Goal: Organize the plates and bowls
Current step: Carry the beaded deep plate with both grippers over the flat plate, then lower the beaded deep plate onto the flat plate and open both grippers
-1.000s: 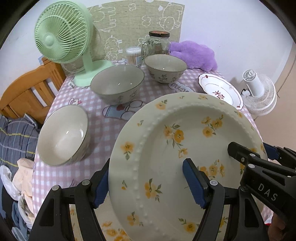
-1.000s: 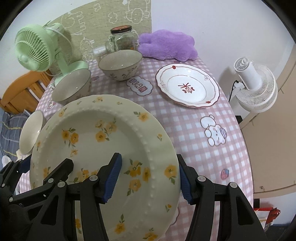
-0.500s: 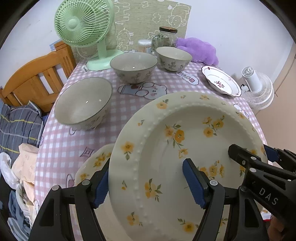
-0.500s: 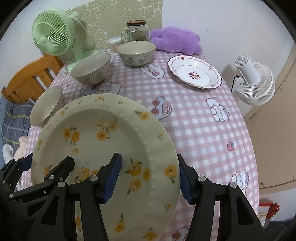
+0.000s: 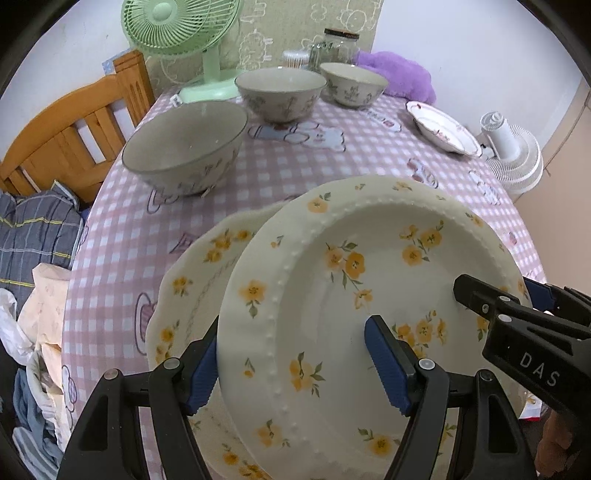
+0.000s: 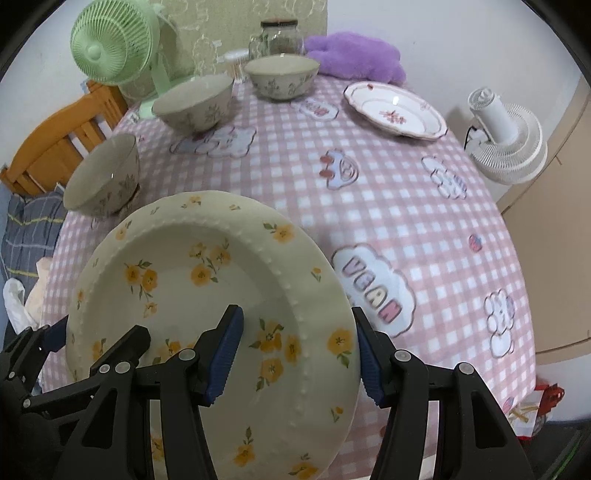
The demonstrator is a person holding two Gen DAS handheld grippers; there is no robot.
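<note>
Both grippers hold one cream plate with yellow flowers, also in the right wrist view. My left gripper is shut on its left rim, my right gripper on its right rim. The plate hangs just above a second yellow-flower plate lying at the table's near edge, partly hidden under it. Three grey floral bowls stand apart: a near one, a middle one, and a far one. A white plate with red flowers lies at the far right.
The table has a pink checked cloth. A green fan, a glass jar and a purple plush stand at the back. A white fan stands off the right edge, a wooden bed frame at the left.
Both grippers have carried the held plate back toward the near edge and lower. The second yellow-flower plate has come into view beneath it; the bowls look farther away.
</note>
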